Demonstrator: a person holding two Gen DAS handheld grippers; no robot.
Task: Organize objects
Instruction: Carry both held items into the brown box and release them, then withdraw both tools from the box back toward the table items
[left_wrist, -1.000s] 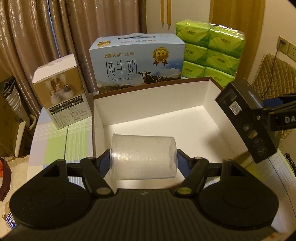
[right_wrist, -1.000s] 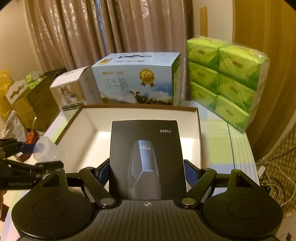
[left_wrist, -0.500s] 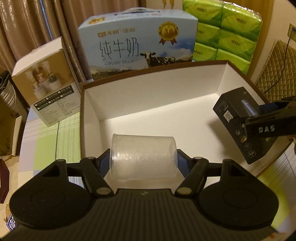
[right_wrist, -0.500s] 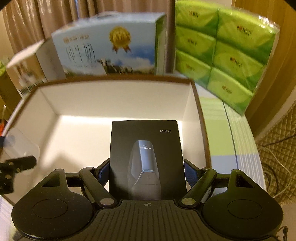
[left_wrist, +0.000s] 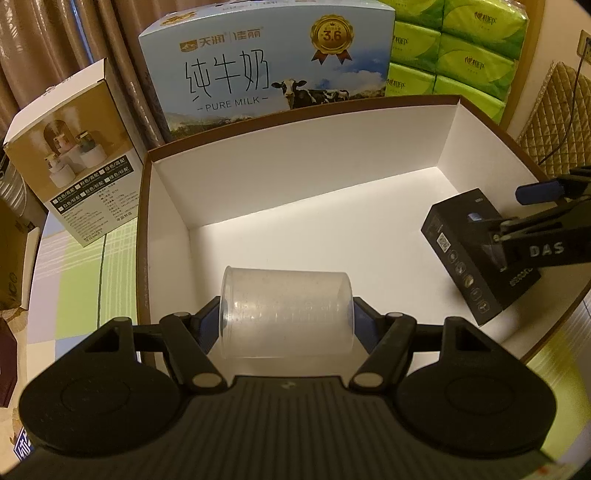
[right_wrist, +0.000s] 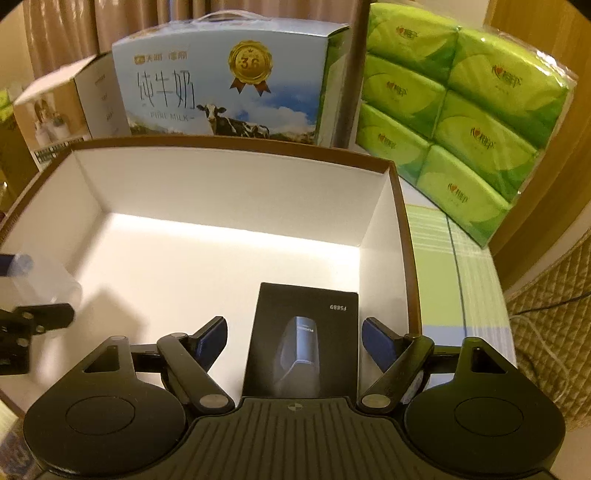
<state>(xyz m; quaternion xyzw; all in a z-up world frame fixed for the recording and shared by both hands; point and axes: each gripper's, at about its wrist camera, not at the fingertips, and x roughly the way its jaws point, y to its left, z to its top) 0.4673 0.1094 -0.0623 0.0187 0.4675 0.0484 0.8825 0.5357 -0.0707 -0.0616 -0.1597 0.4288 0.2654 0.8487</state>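
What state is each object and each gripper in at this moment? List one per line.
clear cup, on its side, empty, clamped
left gripper, shut on the clear cup
black box, inside the white box, unclamped
right gripper, open, a gap either side of the black box
white box, open-topped
milk carton, upright, closed
tissue pack, wrapped

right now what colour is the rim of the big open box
Brown, over white inner walls: the box rim shows best in the right wrist view.
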